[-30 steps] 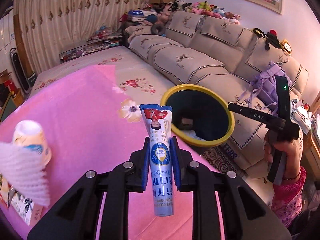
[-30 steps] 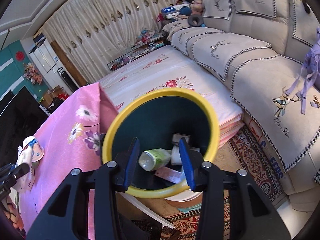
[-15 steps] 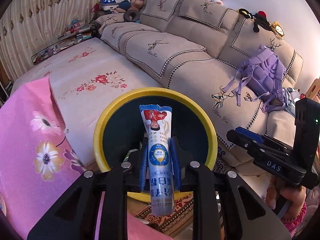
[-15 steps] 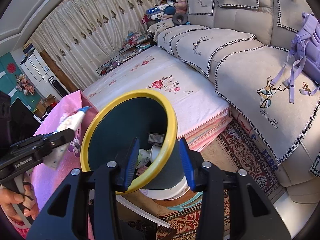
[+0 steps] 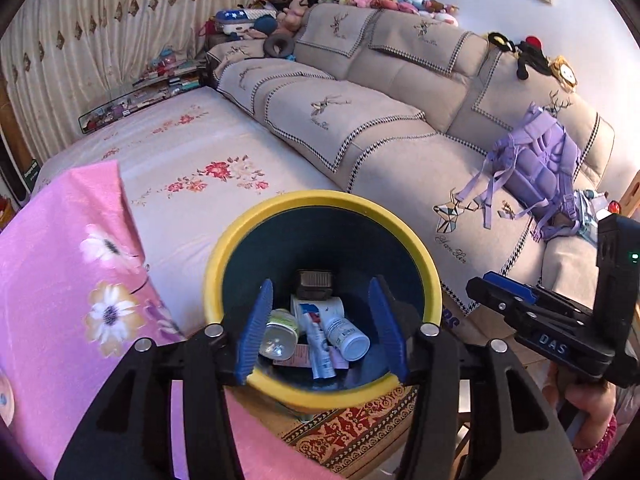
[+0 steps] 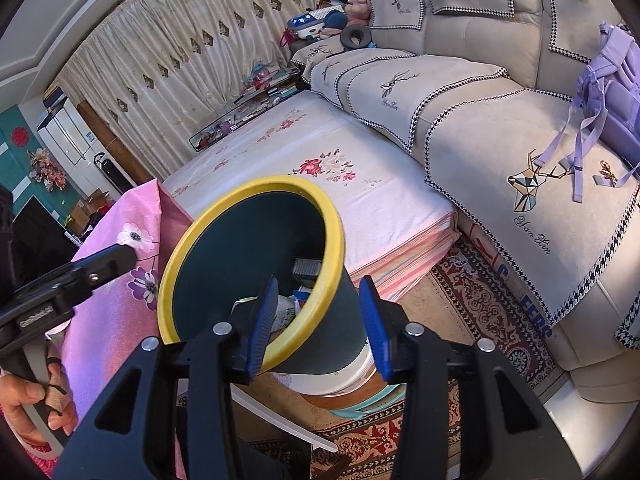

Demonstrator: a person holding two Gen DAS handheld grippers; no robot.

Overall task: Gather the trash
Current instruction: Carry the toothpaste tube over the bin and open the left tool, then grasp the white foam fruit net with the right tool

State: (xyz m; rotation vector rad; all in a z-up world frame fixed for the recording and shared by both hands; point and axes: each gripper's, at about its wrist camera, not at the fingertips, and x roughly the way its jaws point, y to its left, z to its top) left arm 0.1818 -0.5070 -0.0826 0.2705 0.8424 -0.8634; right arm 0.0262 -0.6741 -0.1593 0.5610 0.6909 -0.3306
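Observation:
A dark bin with a yellow rim [image 5: 320, 200] stands on the floor beside the pink-clothed table. My left gripper [image 5: 322, 330] is open and empty right above its mouth. Inside lie the blue-and-white tube [image 5: 318, 338], a white bottle [image 5: 344, 330], a small jar [image 5: 280, 332] and a dark box [image 5: 315, 282]. In the right wrist view my right gripper [image 6: 318, 322] is open and empty, its fingers either side of the bin's near rim [image 6: 320, 280]. The right gripper also shows in the left wrist view [image 5: 560, 328], to the right of the bin.
The pink floral tablecloth [image 5: 60, 280] is at the left. A white floral mattress [image 5: 192, 160] lies behind the bin, and a beige sofa [image 5: 400, 120] with a purple backpack [image 5: 544, 164] beyond. A patterned rug [image 6: 492, 300] covers the floor.
My left gripper has swung from the table over the bin and opened. The tube it held has dropped into the bin. My right gripper has stayed open by the bin.

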